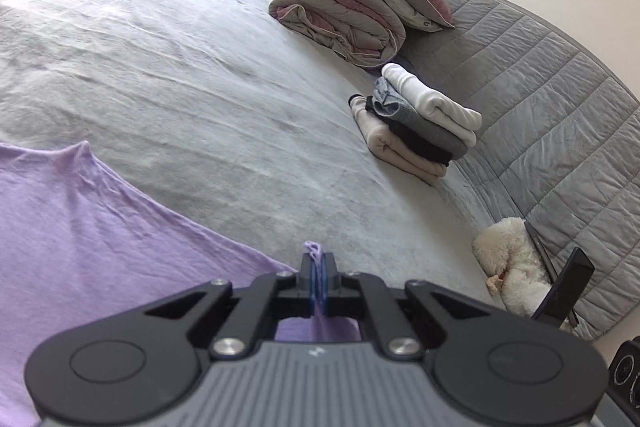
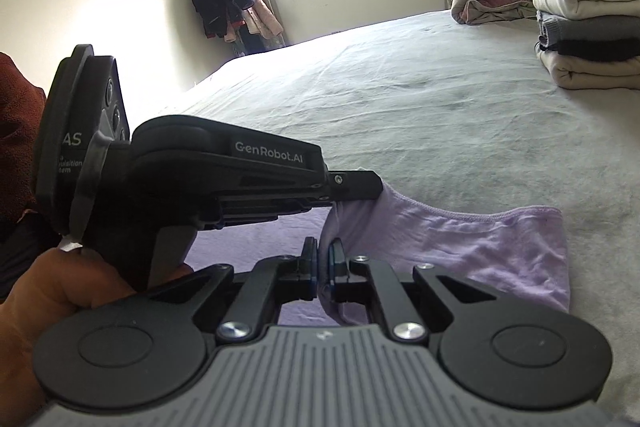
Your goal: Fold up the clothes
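Left wrist view: left claw pinching lilac garment; right claw pinching same garment.

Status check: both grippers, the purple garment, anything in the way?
Left gripper shut on lilac garment. Right gripper shut on same garment, hem lifted off grey bedsheet. Folded clothes stack far off; nothing in the way.

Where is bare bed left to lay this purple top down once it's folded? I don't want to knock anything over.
The widest free patch is the grey bedspread between the purple garment and the stack of folded clothes, running toward the window. It is crowded along the headboard: the stack, the rolled quilt with pillow, and a white plush toy.
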### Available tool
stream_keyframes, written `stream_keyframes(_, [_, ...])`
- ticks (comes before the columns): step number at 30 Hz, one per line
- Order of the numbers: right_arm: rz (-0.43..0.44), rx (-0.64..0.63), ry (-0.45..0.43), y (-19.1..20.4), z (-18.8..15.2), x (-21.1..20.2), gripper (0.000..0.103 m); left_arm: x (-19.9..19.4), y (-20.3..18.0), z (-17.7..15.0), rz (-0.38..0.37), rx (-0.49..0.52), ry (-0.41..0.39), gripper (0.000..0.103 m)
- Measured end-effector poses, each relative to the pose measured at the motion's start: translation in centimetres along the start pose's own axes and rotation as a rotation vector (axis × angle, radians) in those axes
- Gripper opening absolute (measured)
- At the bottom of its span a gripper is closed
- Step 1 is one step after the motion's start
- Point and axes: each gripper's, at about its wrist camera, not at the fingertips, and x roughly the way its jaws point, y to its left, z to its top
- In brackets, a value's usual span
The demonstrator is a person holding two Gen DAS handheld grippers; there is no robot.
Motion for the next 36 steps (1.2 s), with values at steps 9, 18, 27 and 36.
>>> stream_keyframes(9, [0.102,0.014,0.013,4.6,0.4,3.8,0.007,-4.4,6.1,2.2,0.067,-0.078,-0.057,0.002])
stream_keyframes(18, [0.185,0.02,0.051,8.9,0.4,7.8,0.007,-7.9,11.4,3.8,0.124,-0.12,-0.094,0.002])
stream_keyframes(27, [0.258,0.017,0.072,13.1,0.8,11.3,0.007,-11.0,16.0,5.2,0.183,-0.166,-0.151,0.002])
stream_keyframes(36, [0.329,0.031,0.099,16.7,0.8,14.7,0.007,-13.9,19.8,6.2,0.252,-0.207,-0.206,0.002])
